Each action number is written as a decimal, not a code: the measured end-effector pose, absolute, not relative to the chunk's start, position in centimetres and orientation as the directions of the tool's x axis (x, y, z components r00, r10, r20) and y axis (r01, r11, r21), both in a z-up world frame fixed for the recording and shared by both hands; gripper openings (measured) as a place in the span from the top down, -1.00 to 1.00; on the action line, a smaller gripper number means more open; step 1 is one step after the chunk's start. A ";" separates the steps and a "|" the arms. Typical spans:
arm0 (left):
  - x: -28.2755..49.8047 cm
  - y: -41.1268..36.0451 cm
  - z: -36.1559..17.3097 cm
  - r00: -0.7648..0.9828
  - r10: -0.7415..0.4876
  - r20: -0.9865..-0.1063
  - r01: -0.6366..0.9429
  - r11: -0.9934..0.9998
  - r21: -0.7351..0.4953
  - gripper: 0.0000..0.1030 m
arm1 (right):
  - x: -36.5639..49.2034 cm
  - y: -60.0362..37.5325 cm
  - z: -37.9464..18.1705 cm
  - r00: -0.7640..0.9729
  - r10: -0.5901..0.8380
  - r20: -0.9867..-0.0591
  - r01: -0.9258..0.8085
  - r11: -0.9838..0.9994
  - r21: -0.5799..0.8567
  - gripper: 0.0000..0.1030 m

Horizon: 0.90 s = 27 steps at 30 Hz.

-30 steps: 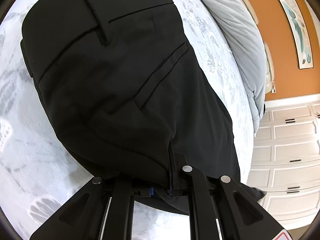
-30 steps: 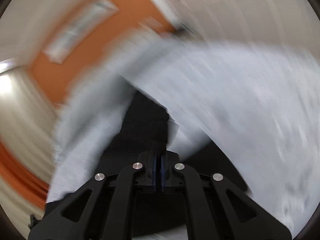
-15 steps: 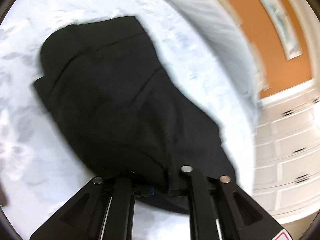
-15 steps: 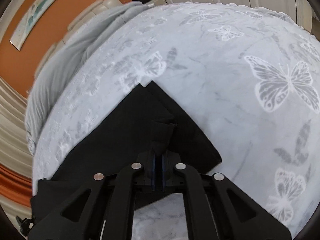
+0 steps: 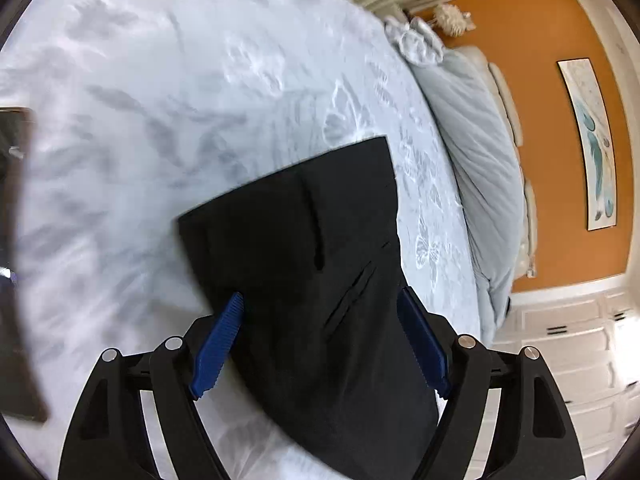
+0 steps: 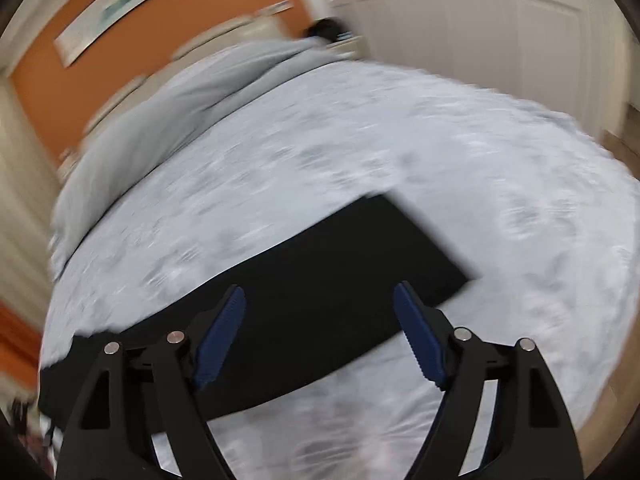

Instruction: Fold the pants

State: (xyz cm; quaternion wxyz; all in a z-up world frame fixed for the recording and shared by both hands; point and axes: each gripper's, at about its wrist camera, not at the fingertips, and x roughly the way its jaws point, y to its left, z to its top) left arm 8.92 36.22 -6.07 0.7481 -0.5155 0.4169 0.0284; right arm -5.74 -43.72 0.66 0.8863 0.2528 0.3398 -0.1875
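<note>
Black pants (image 5: 312, 264) lie flat on the bed, waistband end with belt loop and back pocket slit toward the left wrist camera. My left gripper (image 5: 320, 340) is open above the waist part, its blue pads (image 5: 218, 344) spread wide, holding nothing. In the right wrist view the leg end of the pants (image 6: 320, 292) lies as a long dark strip across the bed. My right gripper (image 6: 320, 336) is open above it and empty.
The bed (image 5: 168, 92) has a pale sheet with butterfly print. A grey duvet (image 5: 484, 168) is bunched along the head end by an orange wall. White cabinets (image 5: 580, 344) stand beside the bed. A dark object (image 5: 16, 264) sits at the left edge.
Both grippers were shut on the pants and have opened, letting go. Both have pulled back and up, and the pants now lie flat on the bed.
</note>
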 end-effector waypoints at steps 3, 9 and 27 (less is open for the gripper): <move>10.3 35.8 -5.9 0.669 -0.334 -0.664 -0.444 0.537 -0.717 0.97 | -3.4 -40.2 0.4 0.692 -0.117 -0.712 0.432 0.858 0.279 -0.45; 7.8 35.3 -2.6 0.680 -0.086 -0.728 -0.482 0.696 -0.532 0.65 | -2.5 -37.6 0.6 0.738 -0.075 -0.671 0.361 0.883 0.299 -0.45; 6.6 27.6 -0.4 0.715 -0.188 -0.674 -0.438 0.631 -0.641 -0.39 | -5.1 -49.7 -2.6 0.595 -0.244 -0.765 0.666 0.683 0.300 -0.45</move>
